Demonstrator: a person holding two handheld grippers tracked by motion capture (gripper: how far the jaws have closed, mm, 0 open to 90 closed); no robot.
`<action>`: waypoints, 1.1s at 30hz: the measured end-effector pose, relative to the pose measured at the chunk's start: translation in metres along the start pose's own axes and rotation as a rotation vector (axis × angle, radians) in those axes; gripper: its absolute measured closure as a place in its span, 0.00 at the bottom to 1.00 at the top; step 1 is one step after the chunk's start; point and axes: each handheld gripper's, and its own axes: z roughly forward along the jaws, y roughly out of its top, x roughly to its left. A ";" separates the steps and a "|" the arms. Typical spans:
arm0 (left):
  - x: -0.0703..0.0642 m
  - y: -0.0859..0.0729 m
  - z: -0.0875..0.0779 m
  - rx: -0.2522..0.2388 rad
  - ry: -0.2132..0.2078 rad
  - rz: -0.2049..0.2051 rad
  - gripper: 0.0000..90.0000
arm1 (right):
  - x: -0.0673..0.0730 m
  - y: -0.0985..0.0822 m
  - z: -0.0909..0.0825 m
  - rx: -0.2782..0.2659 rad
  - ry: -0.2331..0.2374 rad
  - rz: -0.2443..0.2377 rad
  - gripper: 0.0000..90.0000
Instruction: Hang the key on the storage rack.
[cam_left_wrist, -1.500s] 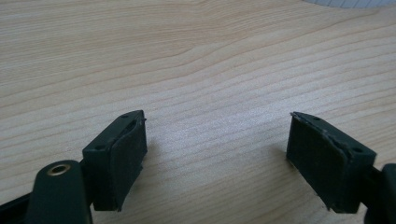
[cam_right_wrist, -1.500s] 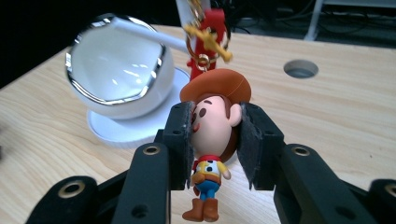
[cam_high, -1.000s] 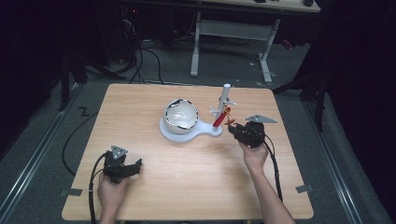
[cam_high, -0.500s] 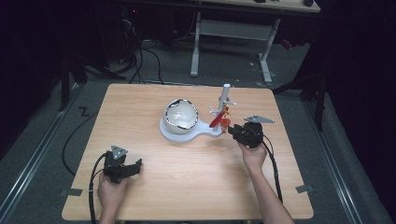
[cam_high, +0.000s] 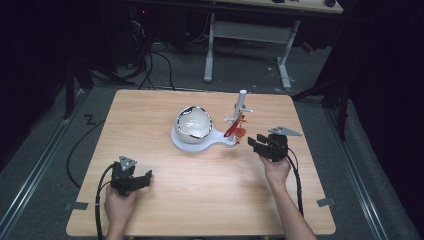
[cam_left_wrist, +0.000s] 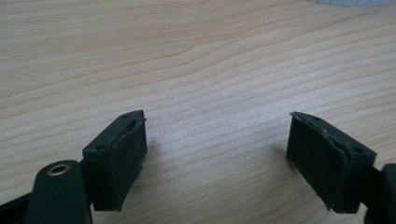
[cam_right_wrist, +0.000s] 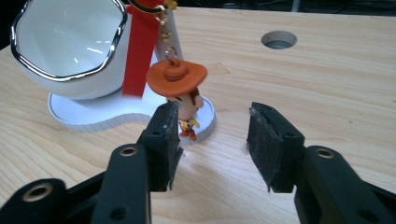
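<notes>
The work in hand concerns the small figure (cam_right_wrist: 183, 100) with an orange hat, a keychain that hangs by a gold chain and a red strap (cam_right_wrist: 139, 51) from the white post (cam_high: 241, 106) of the stand (cam_high: 220, 139); the stand is the landmark here.

The figure hangs low at the right end of the stand, just over its small round foot; whether its feet touch the foot I cannot tell. The white bowl (cam_high: 194, 122) with a silver rim sits on the left part of the stand.

The right gripper (cam_right_wrist: 212, 142) is just to the right of the stand, at the height of the table (cam_high: 210, 190); its 2 jaws are spread apart and grasp nothing. In the right gripper view the figure is just beyond the left jaw, partly behind its tip, and not between the jaws.

The left gripper (cam_high: 142, 179) is well apart from the stand, to the front left, resting low on the table; its jaws are also spread and empty.

I judge that this is the approach step, with the grasp not yet done. The next move calls for the right gripper to go forward and a little toward the bowl, so that the figure comes between the 2 pads; then a gentle closing, because the figure hangs free and may swing away if 1 jaw pushes it first.
</notes>
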 end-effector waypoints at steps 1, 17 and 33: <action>0.000 0.000 0.000 0.000 0.000 0.000 0.23 | -0.001 -0.001 -0.005 -0.014 -0.003 -0.002 0.58; 0.000 0.000 0.000 0.000 0.001 0.001 0.23 | -0.008 -0.006 -0.037 -0.080 -0.004 -0.003 0.59; 0.000 0.000 0.000 0.002 0.002 0.003 0.23 | -0.017 -0.022 -0.056 -0.101 -0.015 0.018 0.59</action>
